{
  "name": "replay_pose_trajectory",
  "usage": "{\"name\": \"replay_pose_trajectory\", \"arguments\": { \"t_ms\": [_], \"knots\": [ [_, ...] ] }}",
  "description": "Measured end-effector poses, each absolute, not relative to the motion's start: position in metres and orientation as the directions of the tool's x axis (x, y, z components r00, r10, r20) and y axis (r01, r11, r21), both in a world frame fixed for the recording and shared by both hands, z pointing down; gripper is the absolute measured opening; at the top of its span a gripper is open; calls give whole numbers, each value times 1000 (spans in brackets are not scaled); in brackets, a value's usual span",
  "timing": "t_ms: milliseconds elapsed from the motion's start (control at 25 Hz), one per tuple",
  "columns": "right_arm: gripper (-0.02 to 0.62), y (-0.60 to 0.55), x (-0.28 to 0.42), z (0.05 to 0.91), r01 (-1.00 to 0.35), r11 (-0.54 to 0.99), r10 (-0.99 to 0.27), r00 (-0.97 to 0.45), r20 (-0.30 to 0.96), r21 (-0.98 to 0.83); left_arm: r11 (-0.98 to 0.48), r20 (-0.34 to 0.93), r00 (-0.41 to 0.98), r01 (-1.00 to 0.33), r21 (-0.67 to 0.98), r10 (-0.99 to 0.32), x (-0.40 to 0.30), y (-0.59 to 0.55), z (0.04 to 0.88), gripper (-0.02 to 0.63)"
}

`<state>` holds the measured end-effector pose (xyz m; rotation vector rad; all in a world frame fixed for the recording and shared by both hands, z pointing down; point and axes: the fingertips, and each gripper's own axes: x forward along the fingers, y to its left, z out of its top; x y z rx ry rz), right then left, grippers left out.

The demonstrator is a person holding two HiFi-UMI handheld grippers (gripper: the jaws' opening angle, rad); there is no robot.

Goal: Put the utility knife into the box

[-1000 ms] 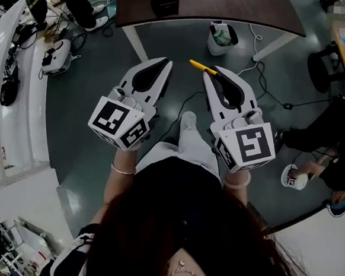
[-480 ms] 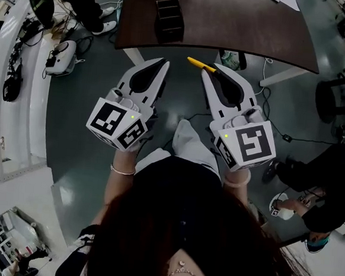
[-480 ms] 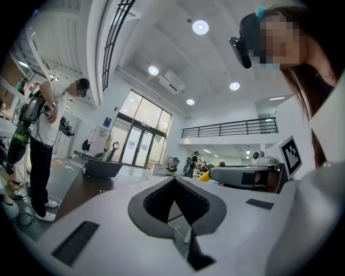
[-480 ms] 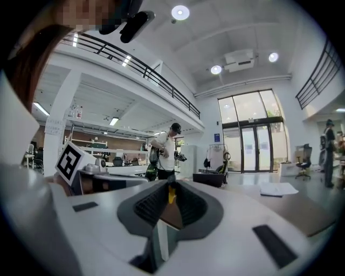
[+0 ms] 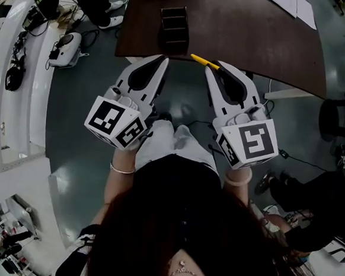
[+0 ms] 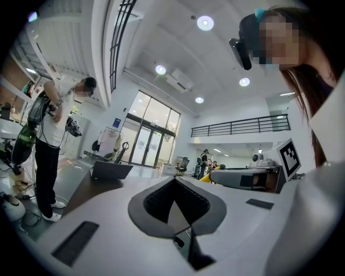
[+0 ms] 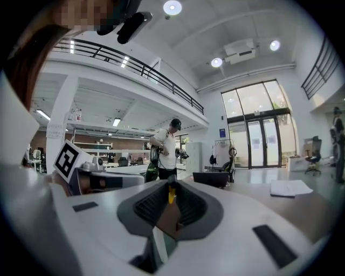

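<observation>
1. Your right gripper [image 5: 218, 66] is clenched on the slim yellow utility knife [image 5: 202, 61]. In the right gripper view the yellow body [image 7: 171, 195] stands just between the jaw tips.
2. Your left gripper [image 5: 162, 59] has its jaws closed together and nothing is between them. It hangs beside the right one, apart from the knife.
3. The black oblong box with open compartments [image 5: 173, 27] stands on the dark brown wooden table [image 5: 245, 39]. It is ahead of the right jaws, beyond the near table edge and not yet under them.
4. In the right gripper view the box [image 7: 210, 178] is a little to the right of the jaw line.
5. The knife lies across the jaws. Its free end points toward your left gripper and slightly forward.
6. The long axis of the box runs away from you, with the compartments in a row along it. So I judge the knife is now nearly crosswise to the box.
7. The left tips look nearer to the box, but the knife is in the right gripper, so the move belongs to the right one.
</observation>
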<state>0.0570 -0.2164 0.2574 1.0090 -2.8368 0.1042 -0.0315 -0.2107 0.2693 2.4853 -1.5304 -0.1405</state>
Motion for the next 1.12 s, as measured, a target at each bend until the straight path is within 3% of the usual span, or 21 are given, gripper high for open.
{"name": "replay_pose_trajectory", "arguments": {
  "t_ms": [600, 1120],
  "knots": [
    [51, -284, 0, 252, -691, 723, -680, -713, 170, -6, -499, 25, 520, -830, 248, -854, -88, -287, 271, 1],
    [51, -320, -4, 254, -676, 737, -663, -725, 184, -5, -512, 24, 535, -820, 255, -845, -81, -329, 277, 0]
  ]
}}
